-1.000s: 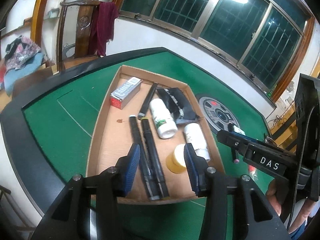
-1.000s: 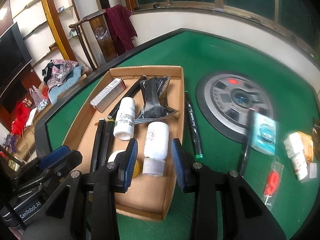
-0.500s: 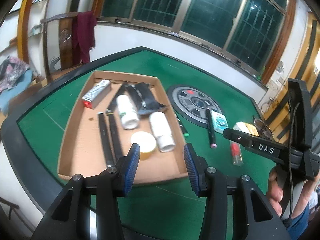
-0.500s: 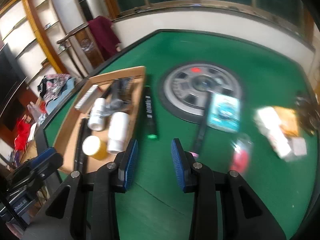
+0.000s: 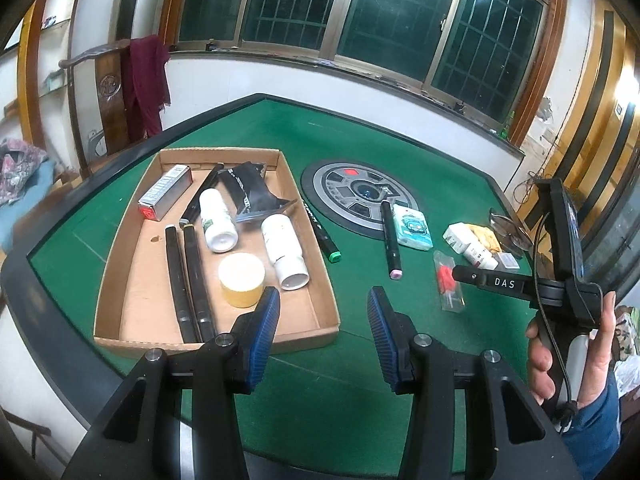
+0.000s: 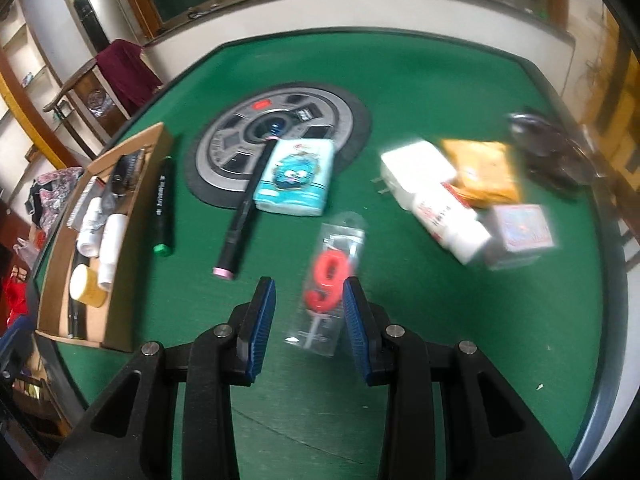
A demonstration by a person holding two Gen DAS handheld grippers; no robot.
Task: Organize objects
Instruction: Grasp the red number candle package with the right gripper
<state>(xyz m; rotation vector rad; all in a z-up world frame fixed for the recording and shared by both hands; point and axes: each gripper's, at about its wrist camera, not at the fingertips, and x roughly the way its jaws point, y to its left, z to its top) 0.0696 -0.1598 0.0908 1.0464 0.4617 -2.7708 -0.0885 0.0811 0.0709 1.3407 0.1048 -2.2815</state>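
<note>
Grippers, both open and empty, have left the tray (image 5: 320,322); right gripper (image 6: 308,308) now over candle packet (image 6: 332,280).

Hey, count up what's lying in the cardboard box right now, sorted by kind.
Black pens: 3
White bottles: 2
Yellow jar: 1
Silver carton: 1
Black pouch: 1
Total: 8

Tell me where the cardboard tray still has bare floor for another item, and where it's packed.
Free: the cardboard tray's near right corner, between the yellow-capped jar, the white bottle and the front wall. Also the left strip between the silver box and the two black markers. Crowded: the middle and far end.
</note>
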